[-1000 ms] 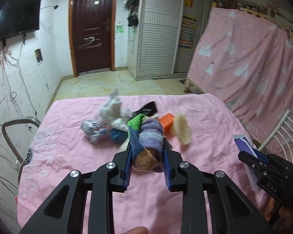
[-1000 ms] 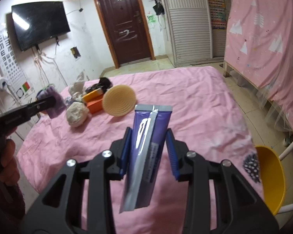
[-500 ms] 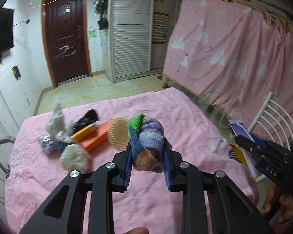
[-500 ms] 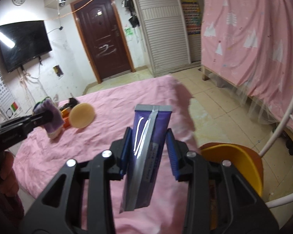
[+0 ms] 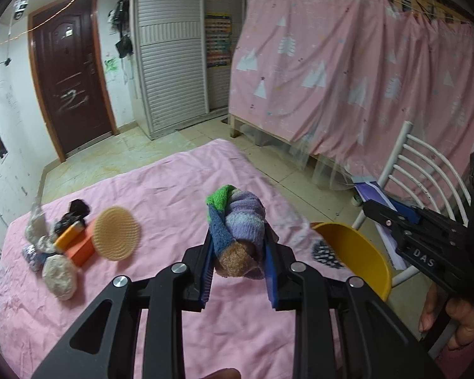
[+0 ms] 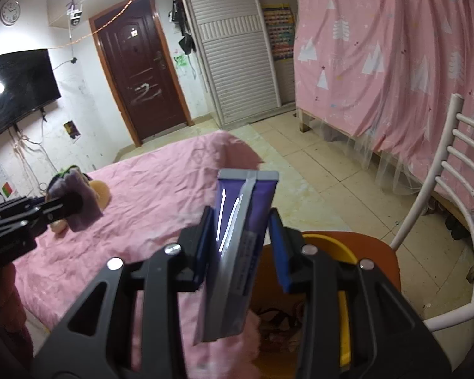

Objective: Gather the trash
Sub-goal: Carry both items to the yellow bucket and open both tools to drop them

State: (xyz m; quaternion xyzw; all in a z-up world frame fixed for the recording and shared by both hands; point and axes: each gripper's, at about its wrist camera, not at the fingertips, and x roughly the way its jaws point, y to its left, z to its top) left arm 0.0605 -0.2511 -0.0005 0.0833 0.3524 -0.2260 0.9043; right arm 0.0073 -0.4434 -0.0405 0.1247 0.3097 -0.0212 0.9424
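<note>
Left gripper [image 5: 238, 254] is clamped tight on a rolled-up sock [image 5: 238, 237] — striped purple with a green cuff and a tan toe, sticking out past the blue pads. It's held up over the pink sheet [image 5: 173, 189] of the bed. Right gripper [image 6: 241, 237] is squeezed onto a flat purple tube [image 6: 237, 252], crimped end pointing away, tail end hanging below the pads. That one sits above a yellow bin [image 6: 344, 309] resting on the orange seat of a white chair [image 6: 448, 189], just past the bed's edge. In the left view the same bin [image 5: 354, 259] shows right beside the sheet's corner. The rest of the junk is bunched on the far-left part of the sheet: a round tan brush [image 5: 117, 237], an orange box [image 5: 80, 248], a crumpled white wad [image 5: 60, 276], something black [image 5: 77, 208] and some foil [image 5: 36, 227] — all touching or nearly.
</note>
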